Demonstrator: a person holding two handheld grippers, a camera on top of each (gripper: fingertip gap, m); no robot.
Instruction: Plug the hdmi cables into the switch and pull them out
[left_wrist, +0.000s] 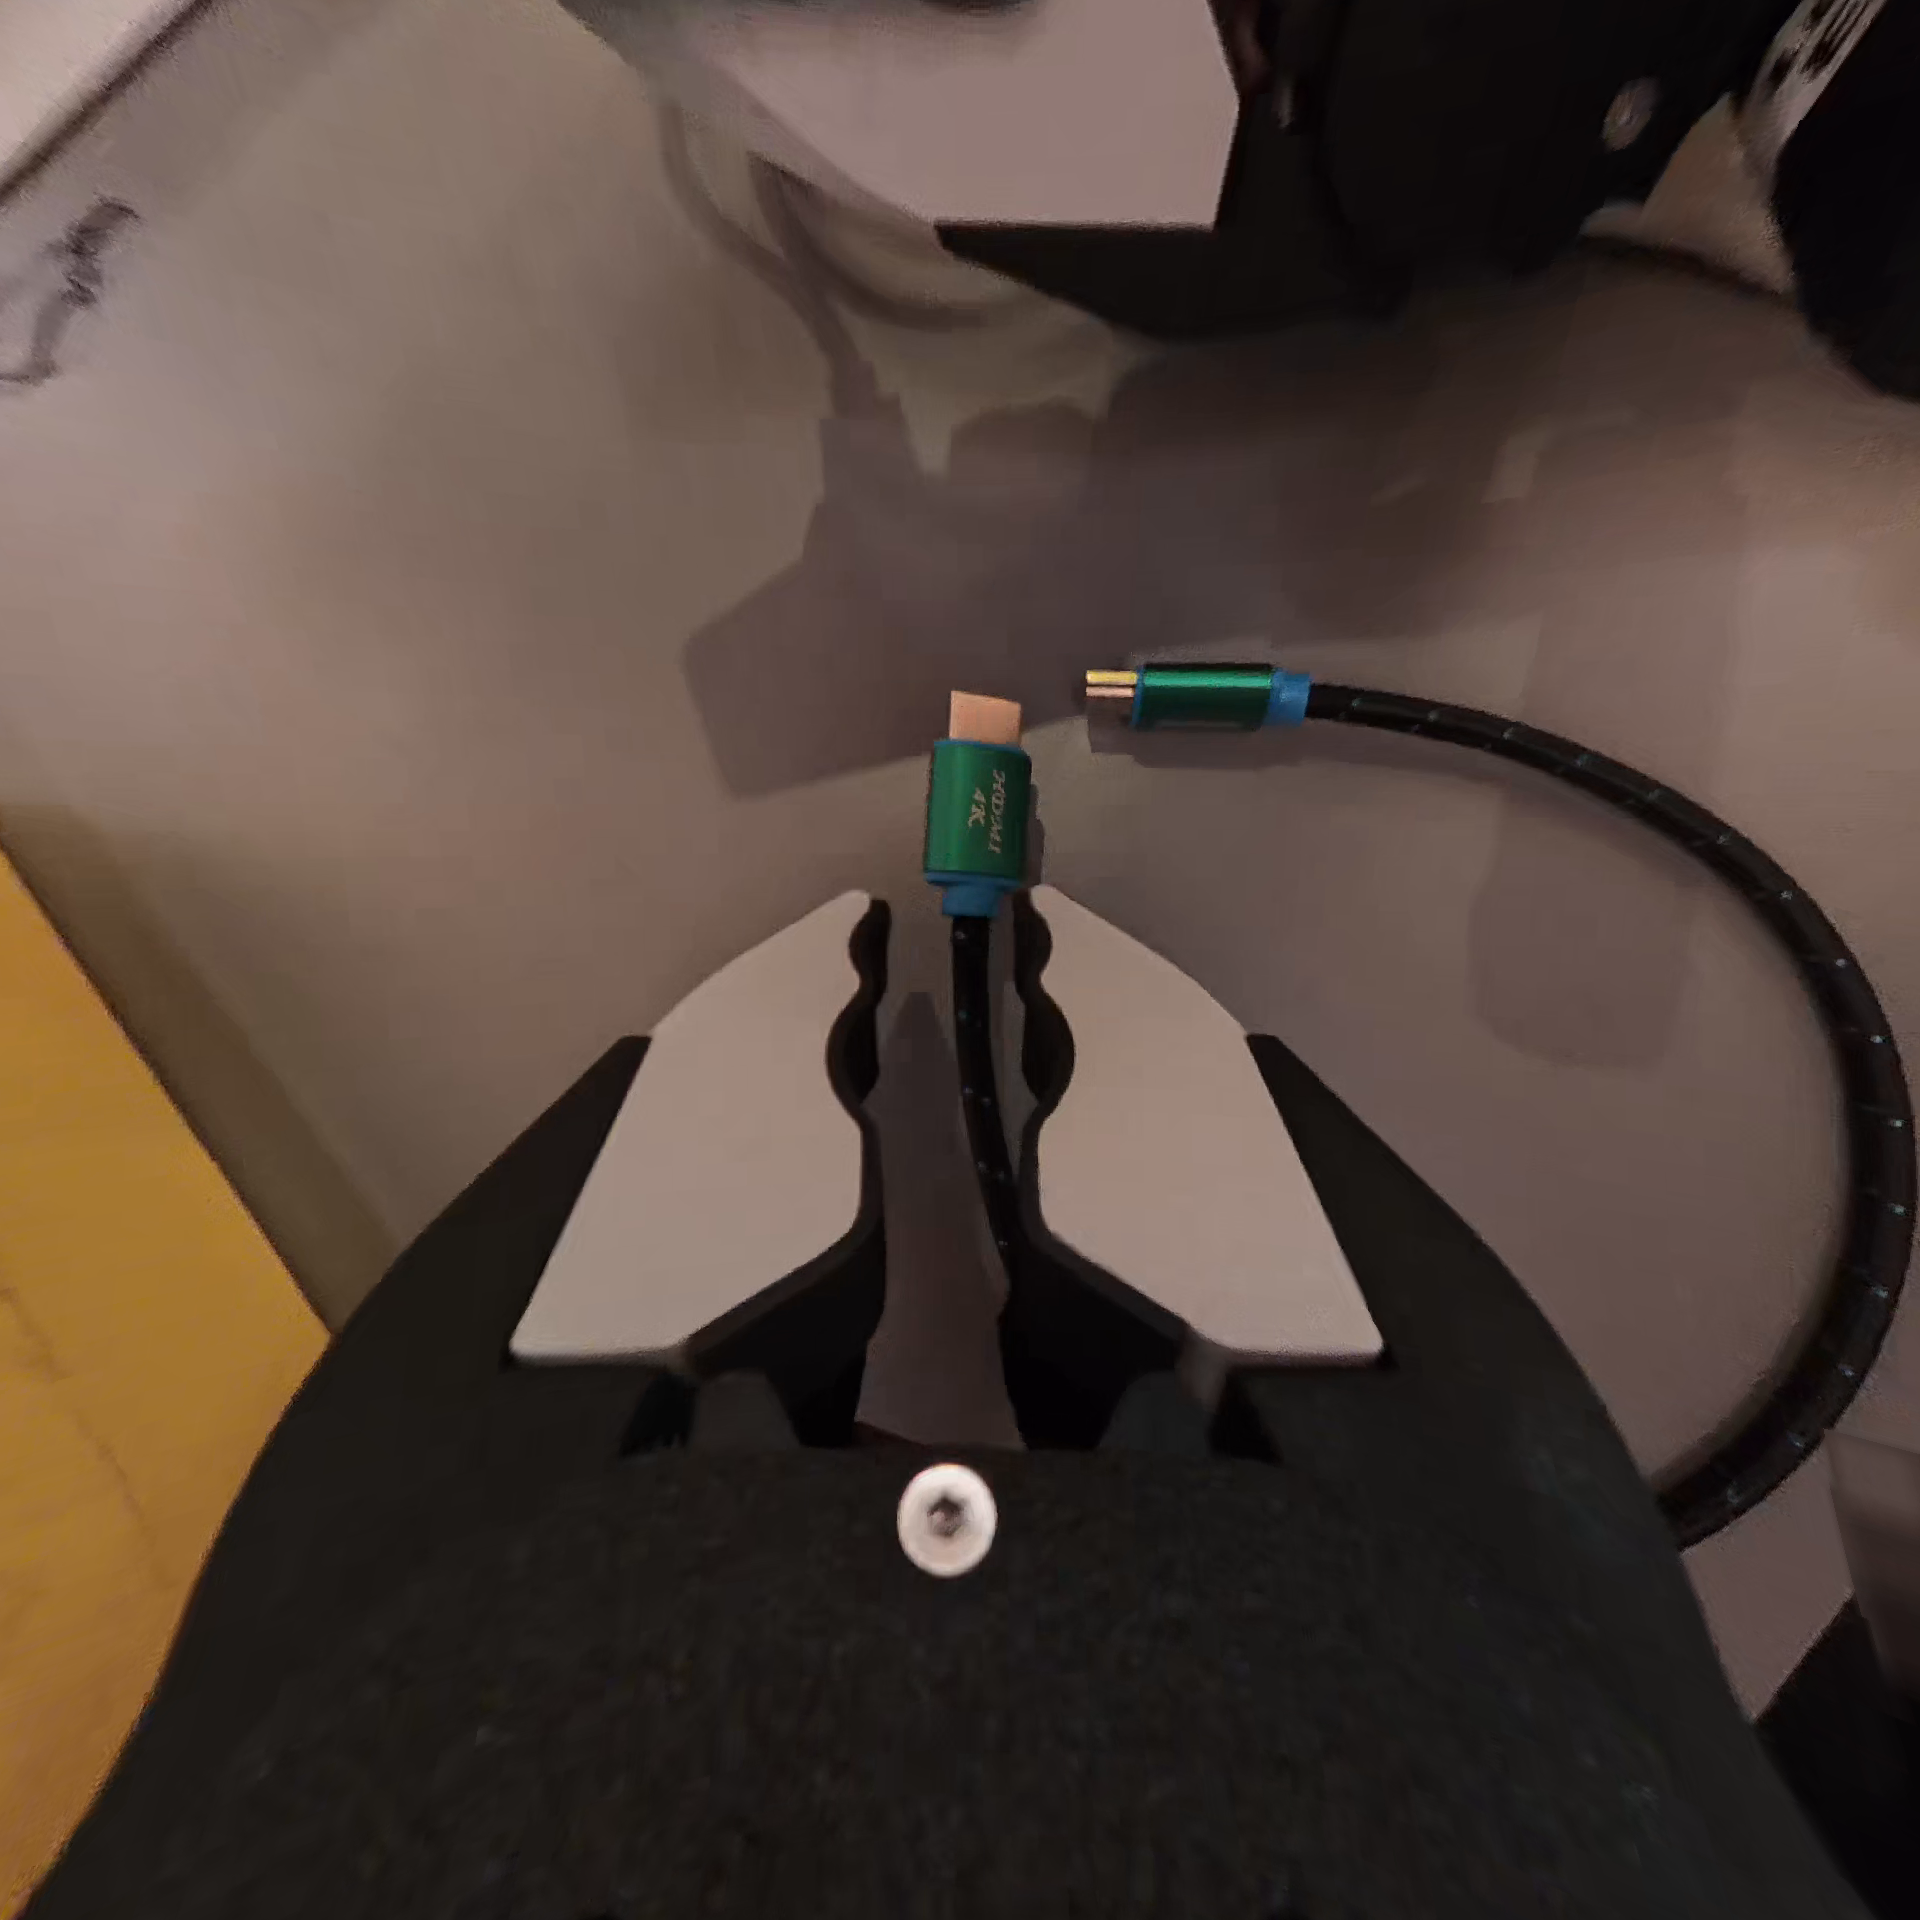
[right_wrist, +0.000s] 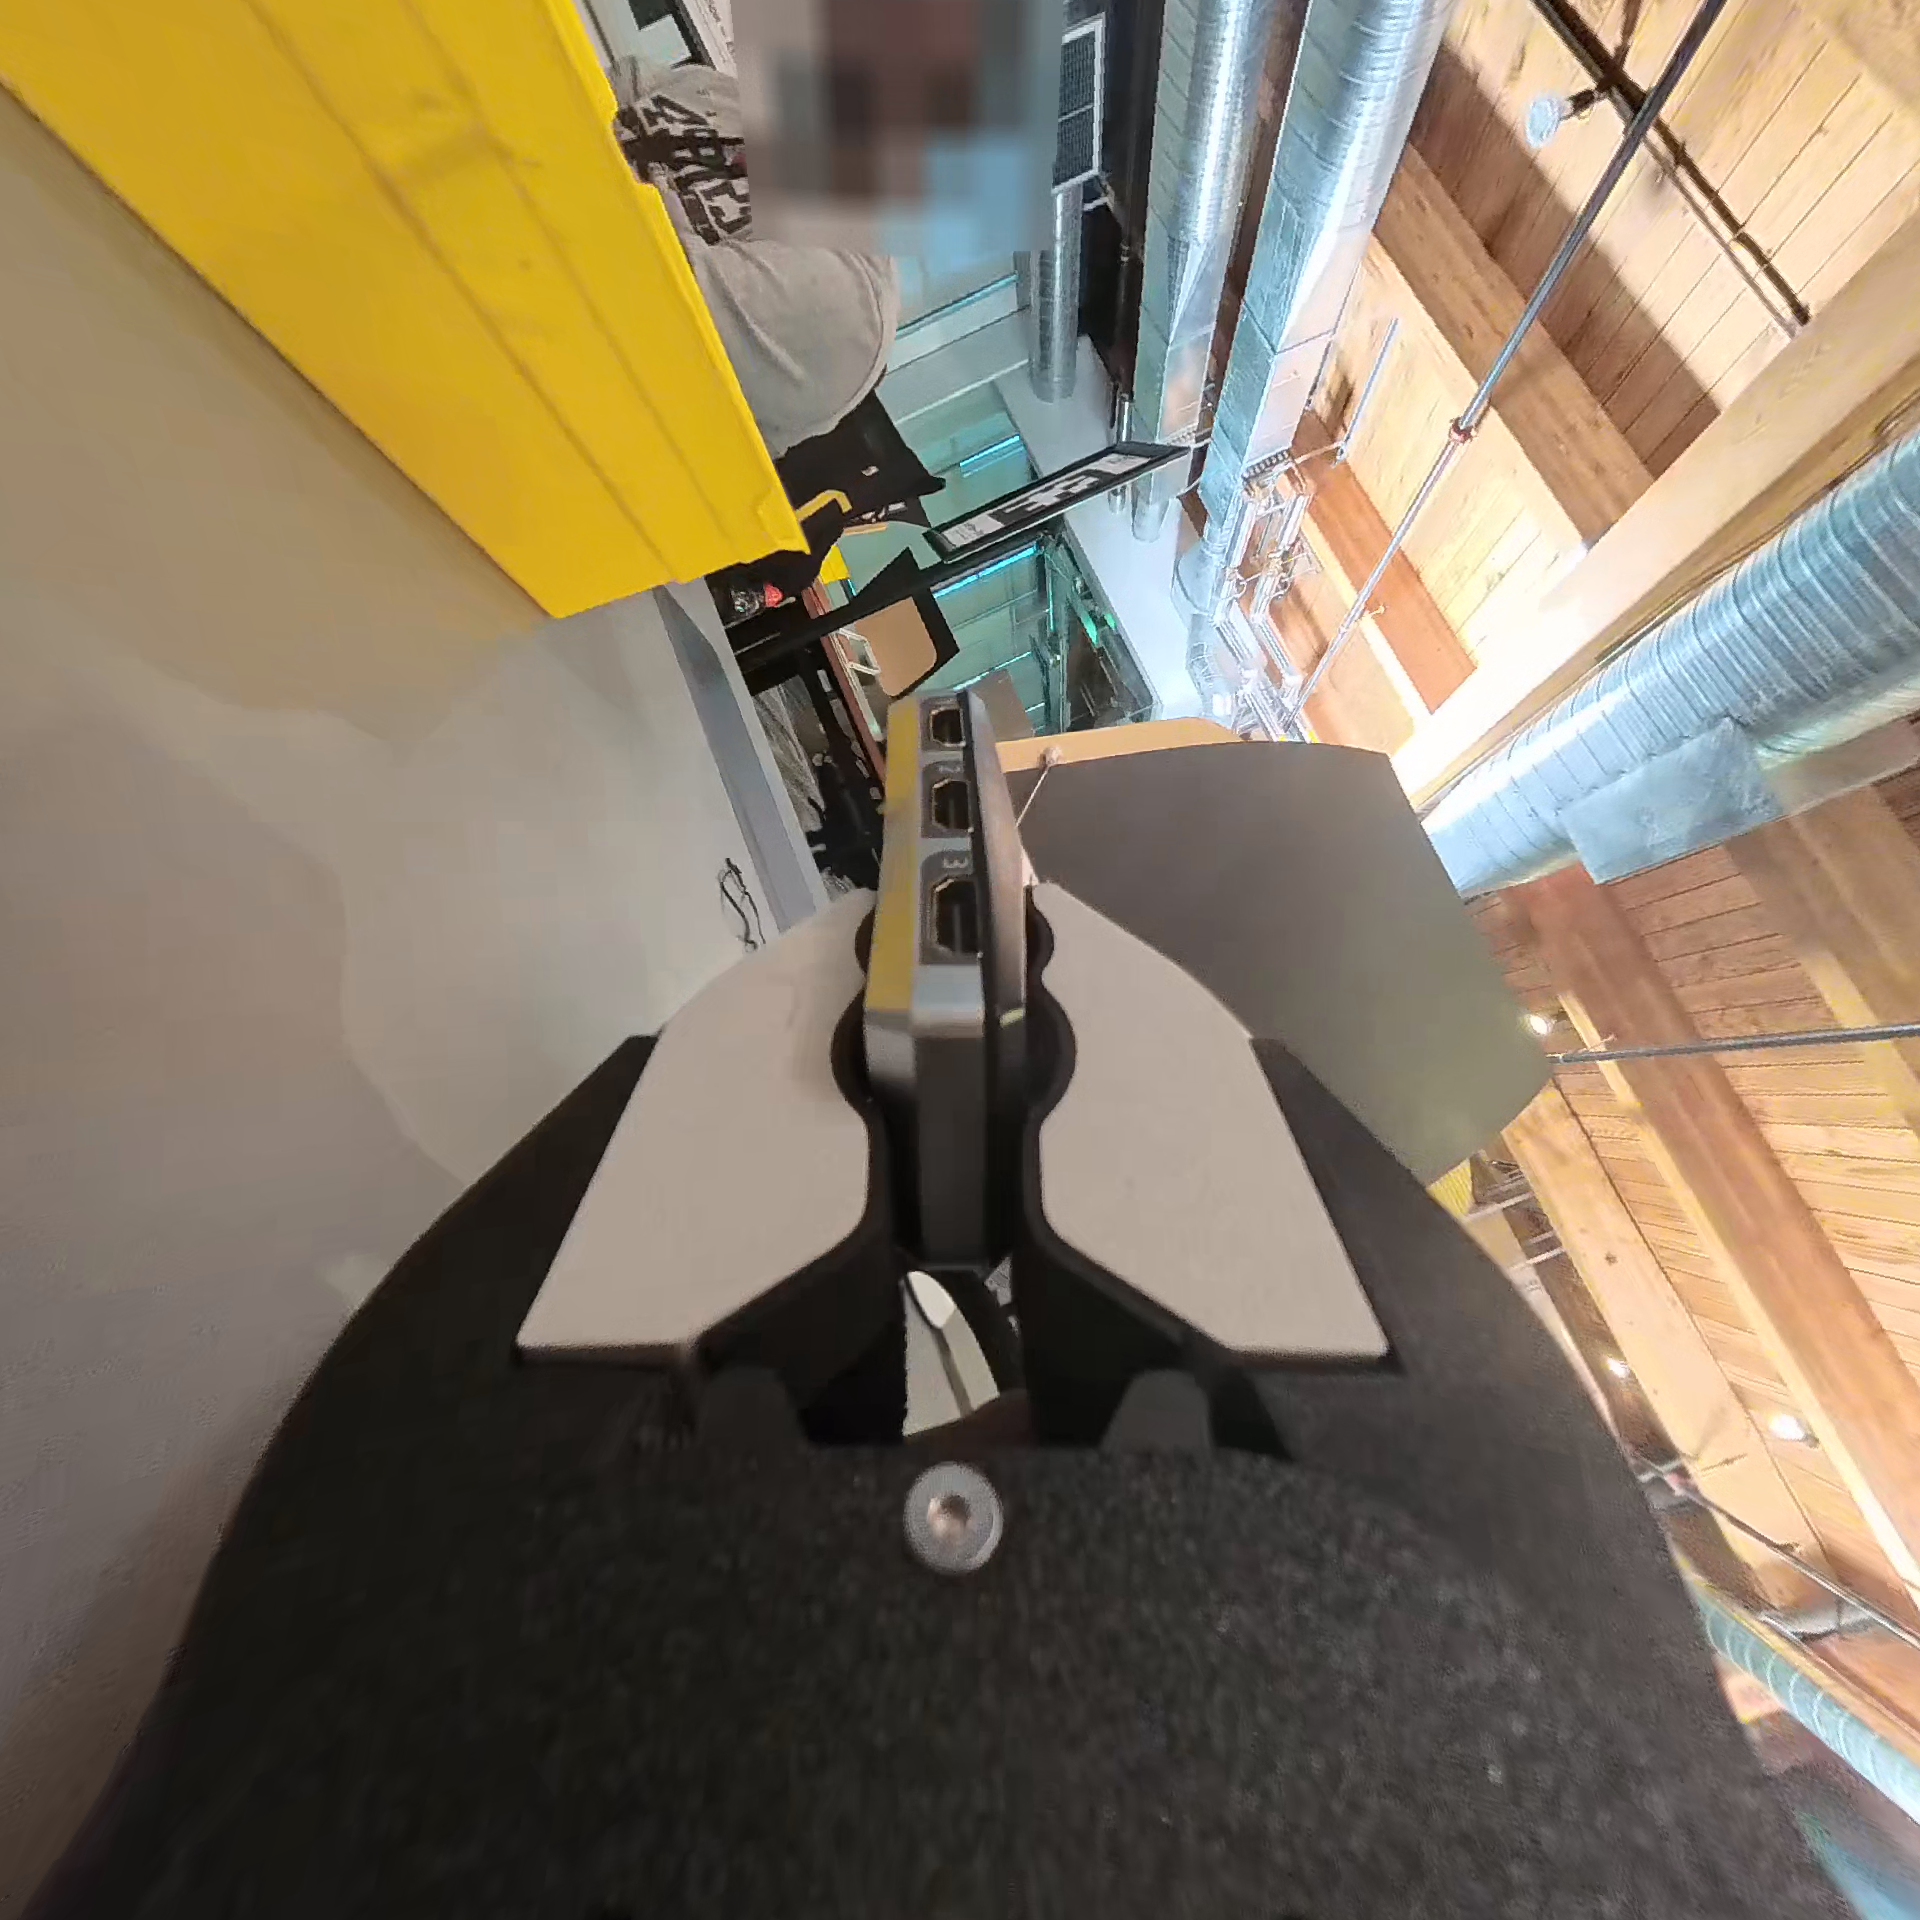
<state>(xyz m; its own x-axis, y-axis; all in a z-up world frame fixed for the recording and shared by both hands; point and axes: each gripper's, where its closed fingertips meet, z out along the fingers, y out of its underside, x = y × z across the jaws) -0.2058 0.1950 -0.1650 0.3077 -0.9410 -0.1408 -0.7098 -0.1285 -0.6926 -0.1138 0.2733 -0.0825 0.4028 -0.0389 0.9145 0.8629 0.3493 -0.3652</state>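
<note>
A pale, glossy bench (left_wrist: 416, 623) carries the things, its surface showing soft shadows and reflections. A black braided HDMI cable (left_wrist: 1766, 935) curves across its right side, its green-shelled plug (left_wrist: 1205, 696) lying flat with the gold tip pointing left. A yellow bin (right_wrist: 436, 260) stands along the bench's edge.

your left gripper (left_wrist: 956, 925) has pale grey finger pads set in a black, grainy body. ahead of its tips the nearer hdmi plug (left_wrist: 978, 821) shows a green metallic shell, a blue collar and a gold tip; its cable (left_wrist: 985, 1091) is black braid flecked with teal. the second plug (left_wrist: 1205, 696), to the right, has the same green, blue and gold. between the grey pads of your right gripper (right_wrist: 951, 935), the switch (right_wrist: 940, 1039) is dark grey with a yellow side. left of it stands a bright yellow panel (right_wrist: 436, 281).
</note>
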